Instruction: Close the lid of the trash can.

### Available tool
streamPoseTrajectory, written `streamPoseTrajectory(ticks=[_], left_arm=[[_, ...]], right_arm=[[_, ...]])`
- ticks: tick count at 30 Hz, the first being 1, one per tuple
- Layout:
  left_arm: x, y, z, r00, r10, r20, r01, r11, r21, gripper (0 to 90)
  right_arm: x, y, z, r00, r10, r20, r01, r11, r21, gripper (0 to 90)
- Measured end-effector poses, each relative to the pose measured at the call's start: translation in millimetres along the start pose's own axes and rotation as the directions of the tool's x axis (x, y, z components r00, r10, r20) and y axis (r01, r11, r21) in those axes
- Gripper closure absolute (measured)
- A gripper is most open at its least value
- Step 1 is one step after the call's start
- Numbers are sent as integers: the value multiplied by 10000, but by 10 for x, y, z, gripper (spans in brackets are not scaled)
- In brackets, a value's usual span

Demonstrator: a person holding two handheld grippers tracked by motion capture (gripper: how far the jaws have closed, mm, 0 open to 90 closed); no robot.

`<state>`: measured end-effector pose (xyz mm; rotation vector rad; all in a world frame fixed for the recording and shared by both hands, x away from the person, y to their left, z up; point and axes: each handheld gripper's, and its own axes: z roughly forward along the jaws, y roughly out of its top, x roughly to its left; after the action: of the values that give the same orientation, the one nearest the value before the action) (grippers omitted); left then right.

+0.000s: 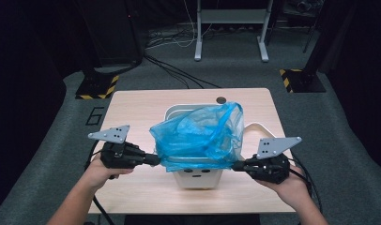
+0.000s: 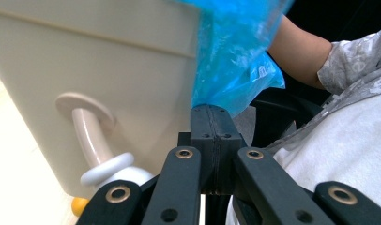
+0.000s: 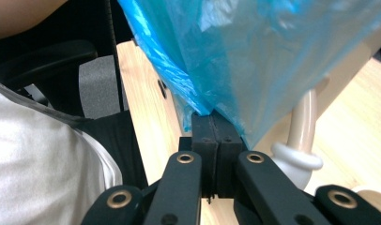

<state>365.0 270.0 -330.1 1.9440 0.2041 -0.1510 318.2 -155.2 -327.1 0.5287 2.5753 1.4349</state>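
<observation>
Nearest the person, the left gripper and right gripper are each clamped on an edge of the thin blue plastic bag. Between them the bag drapes over the cream plastic bin, standing on the light wooden table beyond.

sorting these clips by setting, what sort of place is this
Probably a lab or recording studio, not a home. A small wooden table stands alone on grey carpet, loose cables trail across the floor, and yellow-black hazard-striped stand bases flank it. On the table, a cream bin is being fitted with a blue bag.
</observation>
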Motion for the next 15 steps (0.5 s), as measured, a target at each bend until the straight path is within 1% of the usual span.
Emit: streamPoseTrajectory(ticks=[3, 5, 6, 7, 8, 10, 13, 15], left_arm=[[23, -20, -3, 10000, -75, -40, 75, 10000, -6, 892], [11, -21, -10, 10000, -19, -68, 19, 10000, 23, 891], [4, -20, -14, 9999, -10, -111, 10, 10000, 32, 891], [-2, -19, -23, 9999, 14, -153, -13, 10000, 52, 891], [-10, -19, -30, 9999, 15, -170, -15, 10000, 41, 891], [-24, -23, -37, 9999, 44, -167, -43, 10000, 46, 891], [-39, -29, -33, 9998, 84, -170, -83, 9999, 71, 891], [-41, -33, -30, 9998, 90, -148, -89, 9999, 68, 890]], right_arm=[[-19, -48, 19, 9998, 148, -109, -148, 9999, 60, 897], [-15, -68, 14, 9995, 164, -273, -161, 9998, 111, 876], [-10, -75, 1, 9992, 116, -379, -112, 9999, 114, 822], [4, -80, -26, 9990, 116, -433, -116, 9999, 4, 766], [12, -84, -65, 9987, 147, -497, -157, 9997, -197, 728], [23, -87, -173, 9979, 209, -614, -250, 9975, -660, 708], [42, -57, -355, 9972, 242, -711, -341, 9895, -1407, 697], [54, -16, -439, 9979, 144, -639, -248, 9858, -1661, 695]])
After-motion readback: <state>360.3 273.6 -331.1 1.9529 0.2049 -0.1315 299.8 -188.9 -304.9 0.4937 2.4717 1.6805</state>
